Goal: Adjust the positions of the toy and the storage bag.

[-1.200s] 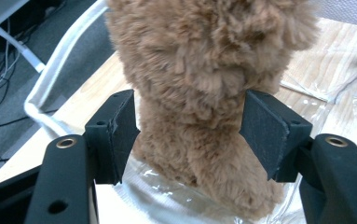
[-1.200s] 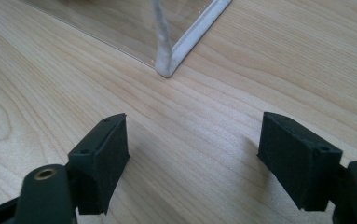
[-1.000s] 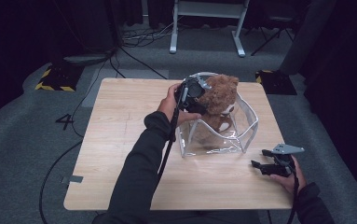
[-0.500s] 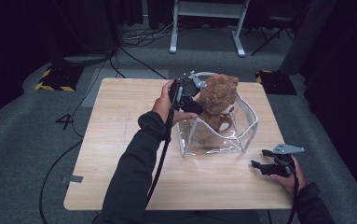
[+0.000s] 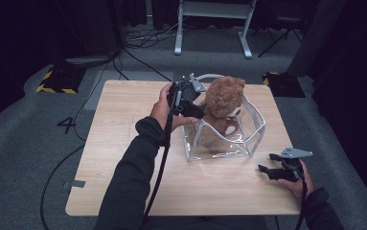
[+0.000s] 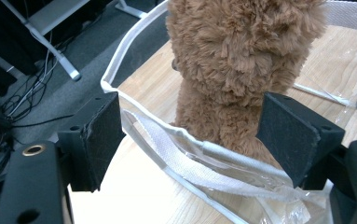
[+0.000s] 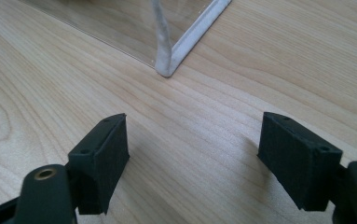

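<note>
A brown plush bear (image 5: pixel 224 103) sits upright inside a clear plastic bag (image 5: pixel 255 132) with white trim, at the middle of the wooden table (image 5: pixel 123 143). My left gripper (image 5: pixel 199 106) hovers at the bag's left rim, just behind the bear. Its jaws have just been opening. In the left gripper view the left gripper (image 6: pixel 190 135) is open: the bag's white strap (image 6: pixel 167 144) and the bear (image 6: pixel 241 56) lie ahead of the pads, and neither pad presses on them. My right gripper (image 5: pixel 266 171) rests open near the table's front right, and in its own view it (image 7: pixel 192 149) has only bare wood between the pads.
The bag's front corner (image 7: pixel 171 63) stands a short way ahead of the right gripper. Beyond the table, cables (image 5: pixel 138 43) run across the grey floor, a white stand (image 5: pixel 212 28) rises behind, and yellow-black striped blocks (image 5: pixel 54 86) lie at the left.
The left gripper has drawn back leftward from the bear's head to the bag's rim, and its jaws stand wider. The bear stays upright in the bag. The right gripper has not moved.
</note>
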Action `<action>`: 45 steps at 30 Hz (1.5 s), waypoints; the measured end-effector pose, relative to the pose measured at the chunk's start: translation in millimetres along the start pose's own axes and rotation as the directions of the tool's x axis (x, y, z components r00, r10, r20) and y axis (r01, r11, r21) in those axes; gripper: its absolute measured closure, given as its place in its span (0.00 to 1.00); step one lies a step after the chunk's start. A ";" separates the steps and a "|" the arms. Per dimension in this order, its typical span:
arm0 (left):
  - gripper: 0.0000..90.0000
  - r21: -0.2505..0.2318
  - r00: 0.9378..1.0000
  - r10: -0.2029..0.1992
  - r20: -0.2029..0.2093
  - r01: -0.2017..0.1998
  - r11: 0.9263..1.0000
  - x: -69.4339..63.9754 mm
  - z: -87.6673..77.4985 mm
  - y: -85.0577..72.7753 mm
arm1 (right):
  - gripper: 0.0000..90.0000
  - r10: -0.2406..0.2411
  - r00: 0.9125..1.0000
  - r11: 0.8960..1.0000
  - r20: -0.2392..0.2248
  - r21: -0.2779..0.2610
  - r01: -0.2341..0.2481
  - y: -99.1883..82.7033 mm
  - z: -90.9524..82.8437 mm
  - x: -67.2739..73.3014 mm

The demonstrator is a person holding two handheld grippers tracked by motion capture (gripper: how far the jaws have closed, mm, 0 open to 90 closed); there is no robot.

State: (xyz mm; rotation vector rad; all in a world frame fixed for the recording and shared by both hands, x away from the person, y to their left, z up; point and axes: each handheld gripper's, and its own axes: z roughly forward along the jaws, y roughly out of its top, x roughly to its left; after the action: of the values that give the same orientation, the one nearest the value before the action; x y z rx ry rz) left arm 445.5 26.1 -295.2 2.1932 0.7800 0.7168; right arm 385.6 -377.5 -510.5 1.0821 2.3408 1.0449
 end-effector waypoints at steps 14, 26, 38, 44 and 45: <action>0.24 -0.017 1.000 0.001 -0.008 -0.001 1.000 -1.2 -8.7 -13.3 | 0.27 0.000 1.000 1.000 0.000 0.000 0.000 0.0 0.0 0.0; 0.23 -0.016 1.000 -0.005 -0.028 0.004 1.000 3.8 -18.9 -29.5 | 0.27 -0.001 1.000 1.000 0.000 0.000 0.001 0.0 0.0 0.0; 0.23 0.018 0.999 0.005 -0.050 -0.004 1.000 4.5 -19.6 -49.0 | 0.27 0.000 1.000 1.000 0.000 0.000 0.000 0.0 0.0 0.0; 0.23 0.030 0.999 0.009 -0.041 -0.008 1.000 5.3 -18.9 -58.8 | 0.27 -0.001 1.000 1.000 0.000 0.000 0.001 0.0 0.0 0.0; 0.23 0.030 0.999 0.008 -0.044 -0.007 1.000 5.2 -18.7 -60.8 | 0.27 0.000 1.000 1.000 0.001 0.000 0.000 0.0 0.1 0.0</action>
State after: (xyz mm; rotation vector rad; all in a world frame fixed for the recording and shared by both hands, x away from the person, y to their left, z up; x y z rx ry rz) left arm 417.0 72.8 -328.2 2.2145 0.8099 0.7637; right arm 385.6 -377.4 -510.6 1.0821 2.3401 1.0443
